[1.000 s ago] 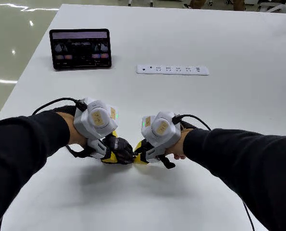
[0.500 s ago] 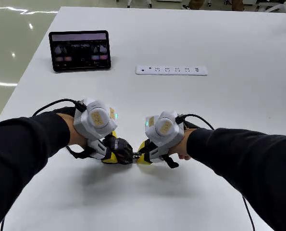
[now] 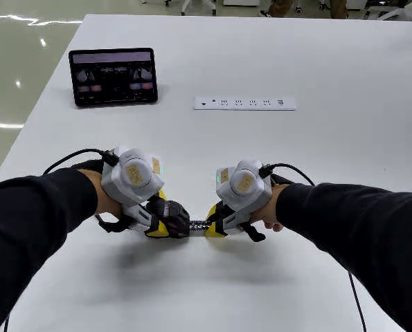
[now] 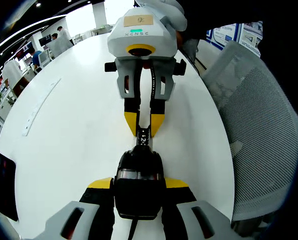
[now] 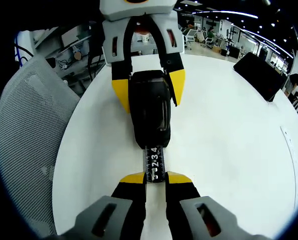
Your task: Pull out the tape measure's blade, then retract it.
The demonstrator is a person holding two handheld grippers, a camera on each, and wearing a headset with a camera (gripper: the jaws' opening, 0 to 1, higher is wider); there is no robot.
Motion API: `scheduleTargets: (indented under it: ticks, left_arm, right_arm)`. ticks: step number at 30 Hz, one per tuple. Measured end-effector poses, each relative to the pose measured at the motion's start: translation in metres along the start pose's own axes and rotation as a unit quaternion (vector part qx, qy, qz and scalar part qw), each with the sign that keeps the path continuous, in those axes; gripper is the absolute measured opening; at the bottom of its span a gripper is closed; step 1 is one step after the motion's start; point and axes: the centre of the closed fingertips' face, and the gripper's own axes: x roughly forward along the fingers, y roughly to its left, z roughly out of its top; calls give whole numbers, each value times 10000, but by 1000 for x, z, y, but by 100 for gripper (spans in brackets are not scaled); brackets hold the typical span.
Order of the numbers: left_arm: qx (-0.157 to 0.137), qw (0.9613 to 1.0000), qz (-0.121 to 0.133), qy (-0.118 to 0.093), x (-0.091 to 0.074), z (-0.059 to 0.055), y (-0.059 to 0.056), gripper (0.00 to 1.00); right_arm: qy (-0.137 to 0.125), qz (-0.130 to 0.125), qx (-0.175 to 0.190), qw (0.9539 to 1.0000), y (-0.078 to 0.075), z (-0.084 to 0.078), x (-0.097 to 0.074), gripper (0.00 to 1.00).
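Two jaw pairs closed: left gripper [image 4: 138,184] clamps tape measure [image 4: 138,170], right gripper [image 5: 155,178] at its 3 o'clock pinches blade [image 5: 155,159] tip. Risk imo: tip slips, blade whips back.

Between left hand-held gripper [image 3: 168,221] and right hand-held gripper [image 3: 212,223]: black tape measure case [image 3: 176,213] and short blade [image 3: 198,225] bridge the gap.
Beyond both: bare white bench [image 3: 282,152], open up to flat white power strip [image 3: 245,103] and propped black tablet [image 3: 113,75].
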Motion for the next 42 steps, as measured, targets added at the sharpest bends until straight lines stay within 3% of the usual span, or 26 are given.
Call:
scheduleTargets:
  ticks: [42]
  left_arm:
    - [-21,10000,12,86,3,-6,3,33]
  right_arm:
    - [233,-202,131,9994,-8,-52,-39,9]
